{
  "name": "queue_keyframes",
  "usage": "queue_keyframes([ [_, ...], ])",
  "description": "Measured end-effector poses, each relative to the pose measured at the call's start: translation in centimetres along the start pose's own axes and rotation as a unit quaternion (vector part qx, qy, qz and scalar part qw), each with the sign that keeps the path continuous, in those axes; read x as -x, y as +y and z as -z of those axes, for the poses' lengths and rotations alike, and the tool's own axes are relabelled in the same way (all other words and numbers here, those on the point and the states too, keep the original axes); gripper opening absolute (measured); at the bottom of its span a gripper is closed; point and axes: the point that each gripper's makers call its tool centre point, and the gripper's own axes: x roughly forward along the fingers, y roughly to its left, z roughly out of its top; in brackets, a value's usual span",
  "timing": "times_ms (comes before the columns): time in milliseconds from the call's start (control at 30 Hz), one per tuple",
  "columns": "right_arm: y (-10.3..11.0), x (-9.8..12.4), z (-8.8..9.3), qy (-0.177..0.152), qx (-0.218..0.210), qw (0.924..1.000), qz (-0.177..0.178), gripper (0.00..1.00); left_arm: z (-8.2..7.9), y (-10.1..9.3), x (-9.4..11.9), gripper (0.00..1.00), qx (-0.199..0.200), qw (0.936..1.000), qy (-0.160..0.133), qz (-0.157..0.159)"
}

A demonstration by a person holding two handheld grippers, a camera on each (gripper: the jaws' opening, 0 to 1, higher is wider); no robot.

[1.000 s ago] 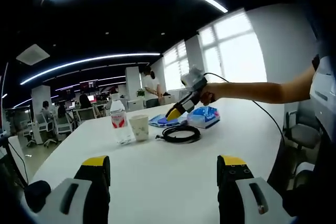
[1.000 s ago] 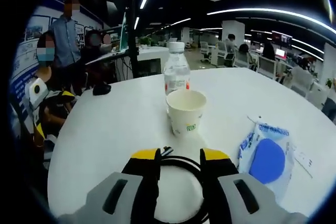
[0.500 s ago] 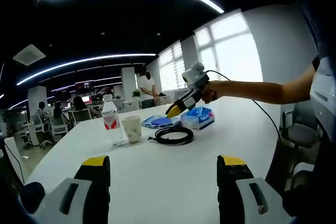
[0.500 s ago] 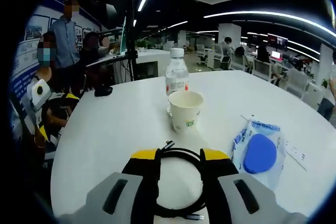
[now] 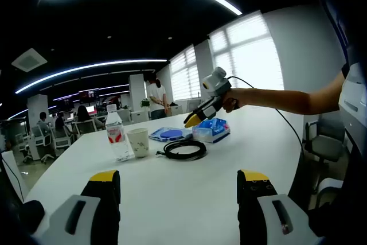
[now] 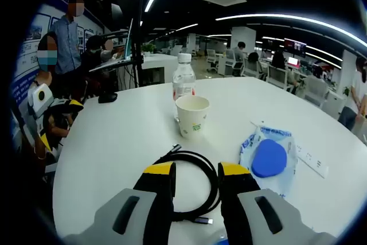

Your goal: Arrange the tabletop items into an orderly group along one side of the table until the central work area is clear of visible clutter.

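Round white table point(image 5: 189, 199), smooth and matte, carrying a cluster of small items near its far side in the left gripper view. In the right gripper view the same table point(image 6: 114, 142) curves away toward an office floor with desks and seated people.

Clear plastic water bottle point(image 6: 183, 81), upright, white cap on, with a red and white label; its liquid level cannot be told. In the left gripper view the bottle point(image 5: 116, 133) stands at the left end of the cluster. Just in front of it stands a white paper cup point(image 6: 192, 115), tapered and open-topped, with a small green mark low on its wall; its pale interior holds nothing that can be made out. The cup point(image 5: 138, 142) stands just beside the bottle.

Flat clear plastic pouch point(image 6: 266, 159) with blue print, containing a rounded blue pad, lies right of the cup. Beside it in the left gripper view is a soft blue and white packet point(image 5: 211, 130), crinkled.

Black cable point(image 6: 192, 185), glossy, coiled in a loose ring, lies flat on the table in front of the cup.

Left gripper point(image 5: 179, 185): yellow-tipped jaws spread wide, holding nothing, above bare table. Right gripper point(image 6: 195, 176): jaws slightly parted, empty, poised over the near arc of the cable; contact cannot be told.
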Motion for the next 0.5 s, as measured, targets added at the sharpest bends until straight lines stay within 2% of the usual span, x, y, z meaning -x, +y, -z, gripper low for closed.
queue_keyframes([
  [500, -0.68, 1.03, 0.68, -0.002, -0.004, 0.9999, 0.011, 0.27, 0.00, -0.50, -0.29, 0.83, -0.001, 1.0000, 0.001, 0.006],
])
